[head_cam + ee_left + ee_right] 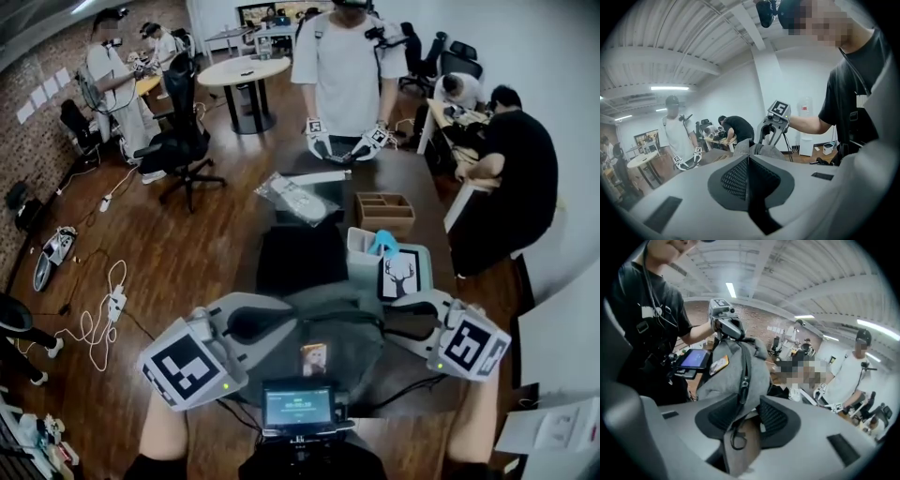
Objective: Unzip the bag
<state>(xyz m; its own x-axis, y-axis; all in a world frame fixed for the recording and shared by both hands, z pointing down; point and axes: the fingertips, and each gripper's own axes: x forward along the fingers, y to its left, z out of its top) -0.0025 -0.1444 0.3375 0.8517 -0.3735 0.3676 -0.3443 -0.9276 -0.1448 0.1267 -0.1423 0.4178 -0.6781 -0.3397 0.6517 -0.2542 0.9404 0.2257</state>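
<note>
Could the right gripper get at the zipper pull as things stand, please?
Probably yes: the pull hangs between the right gripper's open jaws, against the bag, with nothing in the way.

Grey fabric backpack (328,328): soft and slumped, lying lengthwise between the two tools. A small orange tag (314,358) sits on the side nearest the person. A dark-taped zip (743,362) runs along its length and looks closed over the visible stretch. The slider (745,380) sits near the right tool (750,420), and its looped cord pull (735,439) hangs between that tool's parted jaws. The left tool (727,329) is pinched on the far end.
</note>
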